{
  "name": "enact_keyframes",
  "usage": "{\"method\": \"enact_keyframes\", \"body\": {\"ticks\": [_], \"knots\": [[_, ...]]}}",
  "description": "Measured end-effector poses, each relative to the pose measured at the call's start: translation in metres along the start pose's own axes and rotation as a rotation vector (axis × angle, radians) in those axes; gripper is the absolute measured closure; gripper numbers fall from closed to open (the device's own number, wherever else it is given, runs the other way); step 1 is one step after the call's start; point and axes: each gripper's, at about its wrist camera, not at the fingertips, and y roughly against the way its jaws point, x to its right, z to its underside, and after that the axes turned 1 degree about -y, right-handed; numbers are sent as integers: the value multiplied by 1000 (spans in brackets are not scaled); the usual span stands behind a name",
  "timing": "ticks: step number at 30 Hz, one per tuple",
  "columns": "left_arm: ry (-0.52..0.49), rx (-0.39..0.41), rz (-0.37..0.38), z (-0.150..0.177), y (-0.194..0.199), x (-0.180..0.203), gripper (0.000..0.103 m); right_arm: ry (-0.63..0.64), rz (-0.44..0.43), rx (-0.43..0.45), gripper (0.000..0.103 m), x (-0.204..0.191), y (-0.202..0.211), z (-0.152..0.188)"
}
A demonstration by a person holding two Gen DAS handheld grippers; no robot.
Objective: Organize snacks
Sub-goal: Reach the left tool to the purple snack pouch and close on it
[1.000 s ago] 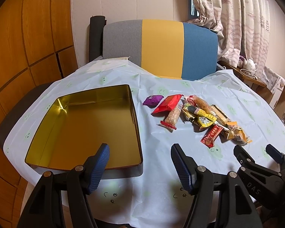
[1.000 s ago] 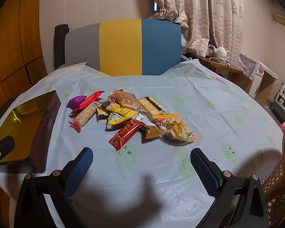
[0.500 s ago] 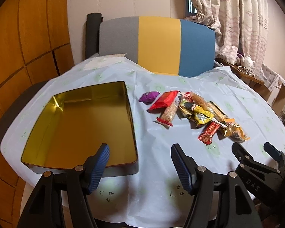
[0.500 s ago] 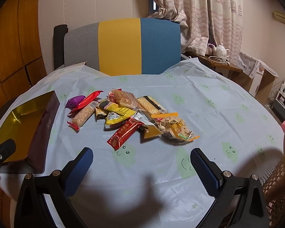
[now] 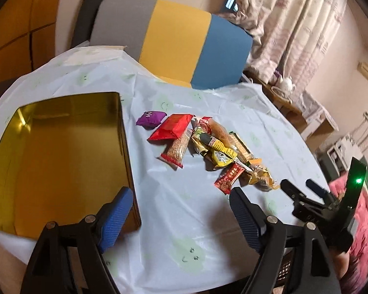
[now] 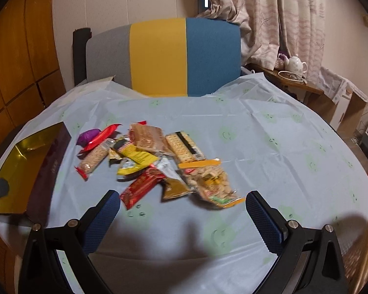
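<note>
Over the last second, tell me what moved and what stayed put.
Both grippers came closer to the snack pile. The left gripper swung toward it and its jaws are opening, with nothing between them. The right gripper is open and holds nothing. The snacks and the gold tin have not shifted on the table, and the tin holds no snacks.

Left claw (image 5: 181, 215) is opening, nothing between its pads (blue), above the surface (image 5: 184, 220) between gold tin (image 5: 61, 156) and snacks (image 5: 203, 147).
</note>
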Motion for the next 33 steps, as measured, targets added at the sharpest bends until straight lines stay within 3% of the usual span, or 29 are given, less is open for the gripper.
{"method": "enact_keyframes", "body": {"ticks": [5,8,11,14,16,21,22,24,26,33], "knots": [[-102,-75,40,-23,-17,4,20,31,9,-40,0,19,-6,-16],[-86,-94,97,-46,-28,2,20,50,-20,-50,0,29,-3,-33],[-86,-121,118,-71,-41,1,12,61,-31,-44,0,42,-4,-53],[-141,-114,87,-95,-59,7,12,67,-16,-5,0,58,-10,-69],[-146,-169,39,-109,-78,8,12,49,-17,8,0,70,-21,-75],[-203,-214,-63,-139,-117,3,14,-64,-16,-35,0,95,-47,-73],[-195,-233,-72,-144,-126,-1,17,-81,-30,-34,0,98,-48,-75],[-150,-291,-70,-150,-146,-10,36,-95,-49,-35,0,100,-50,-76],[-119,-343,-83,-152,-166,-18,43,-97,-49,-51,0,100,-53,-75],[-94,-385,-153,-155,-202,-29,51,-101,-46,-50,0,101,-54,-75]]}}
